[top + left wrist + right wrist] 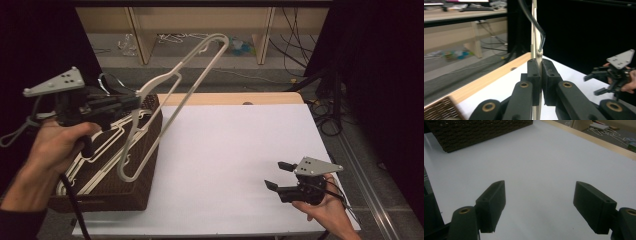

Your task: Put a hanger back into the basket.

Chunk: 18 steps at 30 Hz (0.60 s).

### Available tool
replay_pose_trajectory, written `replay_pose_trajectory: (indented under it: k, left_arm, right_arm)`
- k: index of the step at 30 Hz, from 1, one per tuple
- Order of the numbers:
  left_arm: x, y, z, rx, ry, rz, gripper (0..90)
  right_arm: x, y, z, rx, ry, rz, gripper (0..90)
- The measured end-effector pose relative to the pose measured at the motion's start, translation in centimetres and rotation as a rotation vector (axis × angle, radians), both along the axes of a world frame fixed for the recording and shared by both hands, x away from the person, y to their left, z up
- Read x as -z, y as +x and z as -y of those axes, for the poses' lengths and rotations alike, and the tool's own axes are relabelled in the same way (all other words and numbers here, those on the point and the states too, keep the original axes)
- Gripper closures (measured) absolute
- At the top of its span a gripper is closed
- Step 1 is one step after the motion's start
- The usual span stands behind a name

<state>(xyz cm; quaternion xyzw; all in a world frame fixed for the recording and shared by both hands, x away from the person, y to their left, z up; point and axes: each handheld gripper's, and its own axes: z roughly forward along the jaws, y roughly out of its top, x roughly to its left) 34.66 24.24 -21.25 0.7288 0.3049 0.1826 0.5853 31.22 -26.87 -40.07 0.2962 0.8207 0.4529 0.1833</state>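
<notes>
My left gripper [134, 101] is shut on a cream plastic hanger [175, 74], gripping it near the neck below the metal hook. It holds the hanger in the air over a dark wicker basket [145, 167], tilted up toward the far side of the table. In the left gripper view the jaws [541, 67] pinch the hanger's thin edge [534, 30]. My right gripper [277, 175] hovers low over the white tabletop at the near right, open with nothing between its fingers. It also appears in its own view [540, 200] and in the left gripper view [592, 85].
More cream hangers [100, 150] lie in the basket, which stands at the table's left. The white tabletop [225, 145] has a wooden far edge [235, 98]. Wooden shelf legs, cables and loose hangers are on the floor beyond. The basket's wall [474, 132] appears far off in the right gripper view.
</notes>
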Motion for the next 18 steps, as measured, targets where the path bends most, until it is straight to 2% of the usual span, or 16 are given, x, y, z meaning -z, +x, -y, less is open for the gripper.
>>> replay_pose_trajectory:
  k: [3, 4, 7, 12, 13, 14, 18]
  left_arm:
    - [-0.2, -0.1, -2.0, -0.043, -0.018, 0.010, 85.7]
    - [-0.2, 0.0, -2.7, -0.057, -0.013, 0.032, 85.7]
    - [0.2, 0.4, -4.8, -0.105, -0.002, 0.042, 85.7]
    - [1.8, 1.2, -7.9, -0.196, 0.040, 0.018, 85.7]
    - [2.1, 1.3, -8.3, -0.206, 0.047, 0.012, 85.7]
    - [2.7, 1.6, -9.0, -0.222, 0.050, -0.001, 85.7]
    - [4.1, 2.0, -10.3, -0.254, 0.067, -0.033, 85.7]
  right_arm:
    - [0.1, 0.0, 0.1, 0.002, 0.002, -0.008, 27.0]
    - [0.2, 0.0, 0.1, -0.001, -0.001, -0.014, 27.0]
    - [0.3, -0.1, 0.1, 0.002, -0.003, -0.014, 27.0]
    - [0.3, -0.2, 0.1, 0.003, -0.001, -0.019, 27.0]
    - [0.3, -0.2, 0.2, 0.006, -0.014, -0.024, 27.0]
    - [0.4, -0.2, 0.1, 0.003, 0.000, -0.021, 27.0]
    - [0.4, -0.1, 0.2, 0.003, -0.002, -0.016, 27.0]
